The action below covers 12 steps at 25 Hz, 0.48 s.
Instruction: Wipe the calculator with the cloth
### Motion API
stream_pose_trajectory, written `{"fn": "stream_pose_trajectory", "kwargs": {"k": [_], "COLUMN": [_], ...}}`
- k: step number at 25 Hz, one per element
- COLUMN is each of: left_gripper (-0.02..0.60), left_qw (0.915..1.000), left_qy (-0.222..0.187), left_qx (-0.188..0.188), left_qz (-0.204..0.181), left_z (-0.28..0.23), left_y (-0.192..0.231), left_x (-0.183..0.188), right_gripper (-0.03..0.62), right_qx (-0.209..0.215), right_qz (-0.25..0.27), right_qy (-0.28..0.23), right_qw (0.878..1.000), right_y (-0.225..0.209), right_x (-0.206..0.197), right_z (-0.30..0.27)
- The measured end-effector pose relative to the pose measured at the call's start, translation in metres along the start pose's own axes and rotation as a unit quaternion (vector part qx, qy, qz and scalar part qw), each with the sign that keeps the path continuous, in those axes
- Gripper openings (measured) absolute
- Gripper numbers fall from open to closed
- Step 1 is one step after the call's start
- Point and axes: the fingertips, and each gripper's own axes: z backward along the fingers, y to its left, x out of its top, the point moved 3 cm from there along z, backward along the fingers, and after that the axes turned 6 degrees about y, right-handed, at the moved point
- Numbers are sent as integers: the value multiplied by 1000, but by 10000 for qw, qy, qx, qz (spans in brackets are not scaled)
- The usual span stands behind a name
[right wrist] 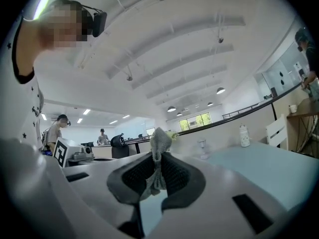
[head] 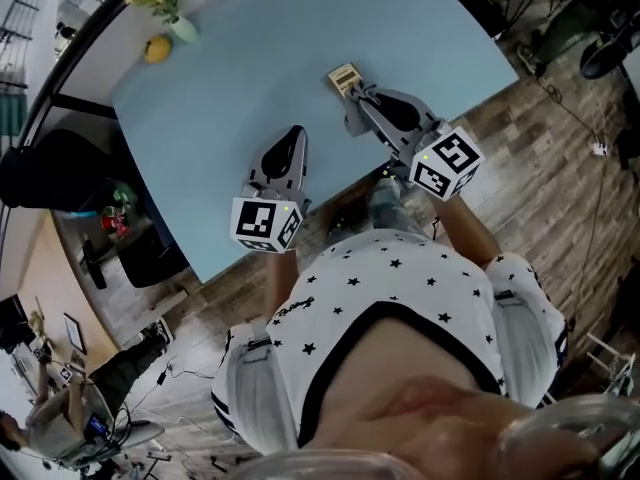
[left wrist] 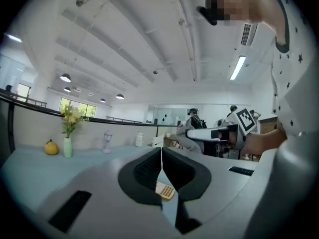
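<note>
Calculator (head: pixel 345 78) lies flat on the table (head: pixel 220 108) in front of the person, with the right gripper (head: pixel 358 96) angled down just beside it. That gripper is clamped on the cloth (right wrist: pixel 158 158), a grey wad sticking out above and below the jaws, so it looks poised to rub the keys. The left gripper (head: pixel 295 133) sits further left, jaws pressed together on nothing; it is probably held back to steady the calculator if needed. The table is pale blue, with a vase (head: pixel 170 8) of flowers and a yellow fruit (head: pixel 156 48) at its far corner. Wood floor (head: pixel 540 148) surrounds it in a bright, open office.
</note>
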Motion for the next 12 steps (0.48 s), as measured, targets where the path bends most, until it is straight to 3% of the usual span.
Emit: {"fn": "stream_pose_trajectory", "kwargs": {"k": [12], "left_gripper": [31], "left_qw": [9970], "left_qy": [101], "left_qx": [753], "left_qz": [177], "left_z": [-46], "left_y": [17], "left_x": [4], "right_gripper": [43], "right_qx": [595], "right_qz": [-39], "right_qy": [80], "right_qw": [9982], "right_y": [-68], "right_x": [10], "right_z": [-26]}}
